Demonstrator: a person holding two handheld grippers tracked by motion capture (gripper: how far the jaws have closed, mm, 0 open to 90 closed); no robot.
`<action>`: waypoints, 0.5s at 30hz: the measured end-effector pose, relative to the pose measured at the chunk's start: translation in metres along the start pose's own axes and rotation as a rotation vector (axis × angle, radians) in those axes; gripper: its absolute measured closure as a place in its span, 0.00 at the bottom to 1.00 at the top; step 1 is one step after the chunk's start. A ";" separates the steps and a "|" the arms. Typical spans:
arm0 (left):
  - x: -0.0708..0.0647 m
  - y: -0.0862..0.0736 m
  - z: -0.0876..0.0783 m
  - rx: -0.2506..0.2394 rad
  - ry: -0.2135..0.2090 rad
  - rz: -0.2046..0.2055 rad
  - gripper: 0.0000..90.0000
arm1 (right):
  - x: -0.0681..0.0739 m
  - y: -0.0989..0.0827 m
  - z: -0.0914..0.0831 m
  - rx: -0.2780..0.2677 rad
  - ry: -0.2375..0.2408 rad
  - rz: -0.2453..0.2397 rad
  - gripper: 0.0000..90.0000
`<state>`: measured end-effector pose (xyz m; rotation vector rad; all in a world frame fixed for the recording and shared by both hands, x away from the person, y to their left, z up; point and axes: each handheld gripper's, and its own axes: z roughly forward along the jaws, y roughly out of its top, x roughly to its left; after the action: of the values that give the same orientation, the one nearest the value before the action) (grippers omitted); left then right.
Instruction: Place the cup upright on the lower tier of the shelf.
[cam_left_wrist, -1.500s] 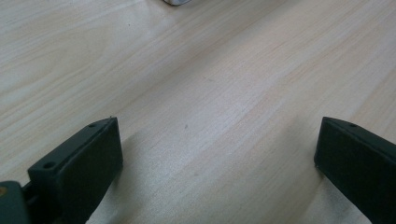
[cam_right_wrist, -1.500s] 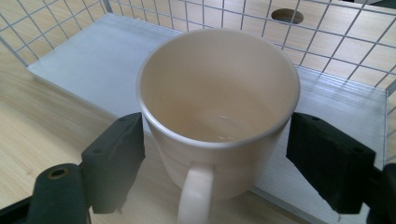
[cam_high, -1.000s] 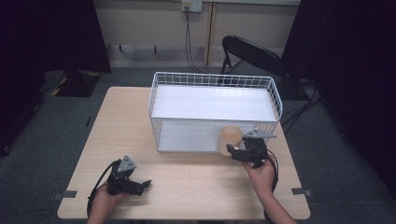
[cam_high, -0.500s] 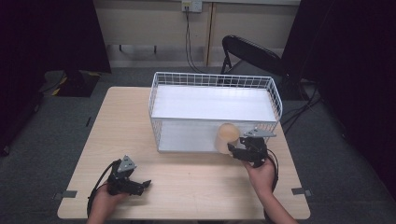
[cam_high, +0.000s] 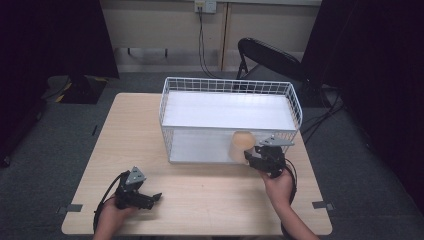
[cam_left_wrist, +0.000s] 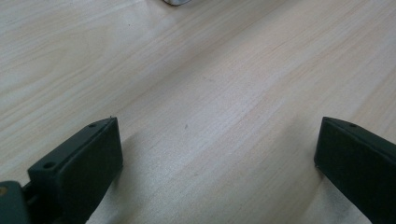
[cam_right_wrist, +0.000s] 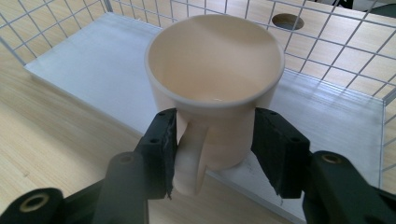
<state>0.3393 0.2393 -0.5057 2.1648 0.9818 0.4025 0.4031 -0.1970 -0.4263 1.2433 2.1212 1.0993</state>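
Right gripper (cam_right_wrist: 212, 140) clamps cream mug (cam_right_wrist: 215, 84) beside wire basket (cam_high: 170, 107)

High view looking down on table (cam_high: 210, 195), right gripper view close on mug (cam_right_wrist: 215, 84), basket (cam_right_wrist: 327, 42) shared

A cream mug (cam_right_wrist: 215, 88), white wire basket (cam_high: 227, 86), pale wood-grain table (cam_high: 210, 192), black tongs (cam_right_wrist: 212, 140).

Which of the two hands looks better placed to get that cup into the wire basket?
The right. Its gripper is shut on the cream mug, held at the wire basket near its front edge. The left gripper rests open on the table, far from the basket and holding nothing.
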 end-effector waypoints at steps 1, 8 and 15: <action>0.000 0.000 0.000 0.000 0.000 0.001 0.01 | 0.000 0.001 0.000 0.000 -0.001 0.000 0.58; 0.000 0.000 0.000 0.000 0.000 0.000 0.01 | 0.001 0.003 0.002 -0.011 -0.012 -0.006 0.63; 0.000 0.000 0.000 0.000 0.000 0.001 0.01 | 0.004 0.005 0.007 -0.025 -0.020 -0.007 0.65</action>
<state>0.3393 0.2393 -0.5057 2.1651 0.9813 0.4028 0.4088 -0.1893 -0.4260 1.2293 2.0889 1.1026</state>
